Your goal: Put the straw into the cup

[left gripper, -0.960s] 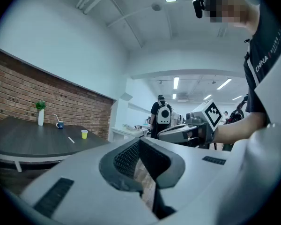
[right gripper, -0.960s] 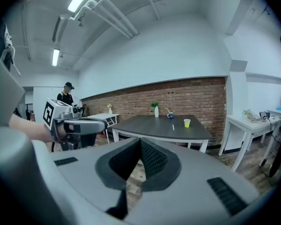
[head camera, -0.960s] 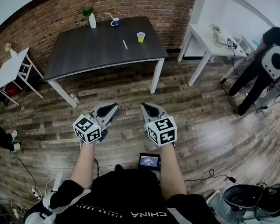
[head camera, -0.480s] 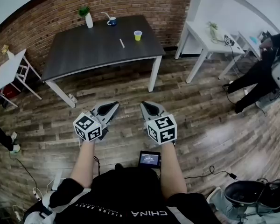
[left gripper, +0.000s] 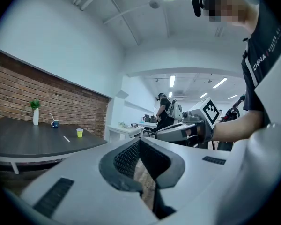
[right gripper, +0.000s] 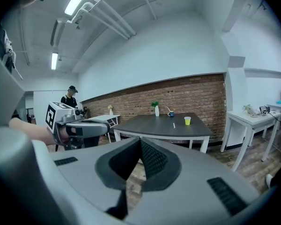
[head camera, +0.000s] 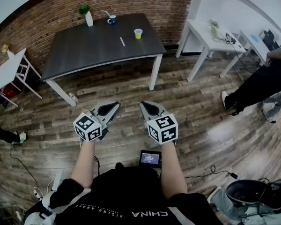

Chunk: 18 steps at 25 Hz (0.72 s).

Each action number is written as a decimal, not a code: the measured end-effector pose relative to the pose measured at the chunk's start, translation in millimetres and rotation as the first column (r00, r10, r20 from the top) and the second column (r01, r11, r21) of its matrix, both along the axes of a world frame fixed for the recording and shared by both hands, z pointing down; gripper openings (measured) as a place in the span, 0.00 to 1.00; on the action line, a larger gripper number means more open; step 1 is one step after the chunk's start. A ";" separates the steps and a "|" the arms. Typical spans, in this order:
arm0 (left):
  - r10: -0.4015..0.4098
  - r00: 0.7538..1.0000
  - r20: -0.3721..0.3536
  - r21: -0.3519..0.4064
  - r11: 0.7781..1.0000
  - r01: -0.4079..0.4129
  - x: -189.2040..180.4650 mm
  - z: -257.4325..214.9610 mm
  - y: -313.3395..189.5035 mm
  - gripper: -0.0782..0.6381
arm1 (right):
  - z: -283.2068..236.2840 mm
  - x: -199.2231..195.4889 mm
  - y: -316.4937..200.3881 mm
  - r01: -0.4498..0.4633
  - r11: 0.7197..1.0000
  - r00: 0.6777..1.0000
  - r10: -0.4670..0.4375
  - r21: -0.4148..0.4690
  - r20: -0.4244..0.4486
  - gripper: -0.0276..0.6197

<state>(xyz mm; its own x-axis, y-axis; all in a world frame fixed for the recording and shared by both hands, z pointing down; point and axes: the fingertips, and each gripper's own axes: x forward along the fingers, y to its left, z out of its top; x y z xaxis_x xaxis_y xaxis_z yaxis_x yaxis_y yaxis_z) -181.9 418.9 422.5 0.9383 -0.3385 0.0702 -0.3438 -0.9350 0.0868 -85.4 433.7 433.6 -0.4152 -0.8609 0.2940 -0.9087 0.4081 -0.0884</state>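
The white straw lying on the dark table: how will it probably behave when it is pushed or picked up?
The straw looks thin, so it is probably very light and easy to crush. It lies flat on the smooth dark table, so a push would likely make it roll or slide.

We counted four things on the dark table (head camera: 84,50): one yellow cup (head camera: 138,33), one loose straw (head camera: 122,41), one blue mug (head camera: 112,19) and one vase (head camera: 88,18) with a plant. There were three lighter tables. A white table (head camera: 202,32) and a second white desk (head camera: 251,37) stood to the dark table's right, and a small white table (head camera: 9,69) stood to its left.

In front of it we saw two grippers, the left gripper (head camera: 114,106) and the right gripper (head camera: 143,106), each bearing one marker cube. We also counted two other people, one person (head camera: 260,86) to its right and one bystander (head camera: 2,134) to its left.
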 end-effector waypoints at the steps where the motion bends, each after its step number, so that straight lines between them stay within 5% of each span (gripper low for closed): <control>1: -0.001 1.000 0.001 0.000 1.000 0.001 1.2 0.5 -0.5 0.11 | 0.2 1.2 -0.5 0.002 1.000 1.000 -0.002 0.000 0.002 0.05; 18: -0.023 1.000 0.011 -0.022 0.999 0.023 41.9 9.2 7.5 0.11 | 10.1 44.9 9.4 0.015 1.000 0.999 -0.015 -0.013 0.028 0.05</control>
